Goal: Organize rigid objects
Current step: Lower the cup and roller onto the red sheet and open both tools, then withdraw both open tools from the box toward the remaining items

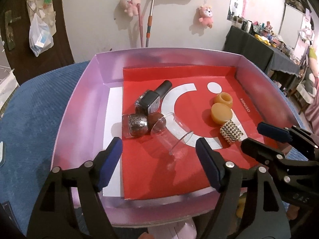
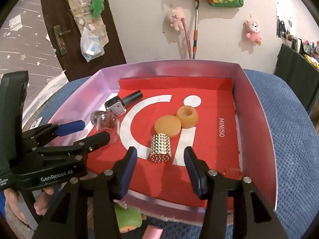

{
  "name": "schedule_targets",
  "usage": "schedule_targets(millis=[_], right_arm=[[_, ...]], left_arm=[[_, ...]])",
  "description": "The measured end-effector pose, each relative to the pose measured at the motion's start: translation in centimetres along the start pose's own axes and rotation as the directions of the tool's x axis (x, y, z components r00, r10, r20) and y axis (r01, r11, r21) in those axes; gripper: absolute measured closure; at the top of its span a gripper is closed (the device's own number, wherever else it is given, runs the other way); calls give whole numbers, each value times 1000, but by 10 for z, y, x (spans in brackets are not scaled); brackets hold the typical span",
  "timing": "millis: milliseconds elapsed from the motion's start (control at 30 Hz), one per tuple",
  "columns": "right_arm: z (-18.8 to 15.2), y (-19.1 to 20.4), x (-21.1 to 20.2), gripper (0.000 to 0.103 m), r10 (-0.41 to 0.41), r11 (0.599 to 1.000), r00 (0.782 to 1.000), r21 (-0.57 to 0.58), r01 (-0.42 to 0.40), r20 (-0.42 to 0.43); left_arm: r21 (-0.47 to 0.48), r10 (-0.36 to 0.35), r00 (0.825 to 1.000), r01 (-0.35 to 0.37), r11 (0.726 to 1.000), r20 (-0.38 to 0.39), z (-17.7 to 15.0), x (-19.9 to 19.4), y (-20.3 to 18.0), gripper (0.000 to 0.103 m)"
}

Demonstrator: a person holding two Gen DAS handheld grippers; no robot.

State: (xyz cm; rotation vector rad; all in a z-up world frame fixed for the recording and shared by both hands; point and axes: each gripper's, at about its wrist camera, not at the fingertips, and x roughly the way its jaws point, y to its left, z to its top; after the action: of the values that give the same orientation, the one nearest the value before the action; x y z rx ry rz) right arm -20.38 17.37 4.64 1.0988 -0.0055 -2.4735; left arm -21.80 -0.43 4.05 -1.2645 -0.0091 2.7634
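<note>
Looking into the pink box (image 1: 79, 107), we see our left gripper (image 1: 157, 159) spread wide at the near edge with nothing in it, and a clear cup (image 1: 171, 133) lying on its side just past it. Our right gripper (image 2: 159, 165) is spread too, empty, with the studded ring (image 2: 161, 148) just beyond its tips. Two yellow caps (image 2: 168, 128) sit farther back, and the nail polish bottles (image 1: 151, 101) lie on the left.

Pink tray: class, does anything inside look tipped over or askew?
Yes. The clear glass cup lies on its side in the pink tray, and the dark nail polish bottle lies flat beside it rather than standing.
</note>
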Motion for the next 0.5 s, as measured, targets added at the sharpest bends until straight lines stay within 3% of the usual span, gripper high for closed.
schedule_targets(millis=[200, 300, 500], right_arm=[[-2, 3, -14, 42, 20, 1000, 999, 5, -20, 26], [-4, 6, -22, 33, 19, 1000, 999, -4, -19, 45], [-7, 10, -36, 26, 29, 1000, 997, -7, -28, 72]], left_arm=[[1, -1, 1000, 1, 1000, 6, -3, -7, -1, 26], [2, -9, 1000, 9, 1000, 13, -5, -12, -1, 20], [11, 10, 999, -11, 1000, 44, -7, -24, -4, 5]])
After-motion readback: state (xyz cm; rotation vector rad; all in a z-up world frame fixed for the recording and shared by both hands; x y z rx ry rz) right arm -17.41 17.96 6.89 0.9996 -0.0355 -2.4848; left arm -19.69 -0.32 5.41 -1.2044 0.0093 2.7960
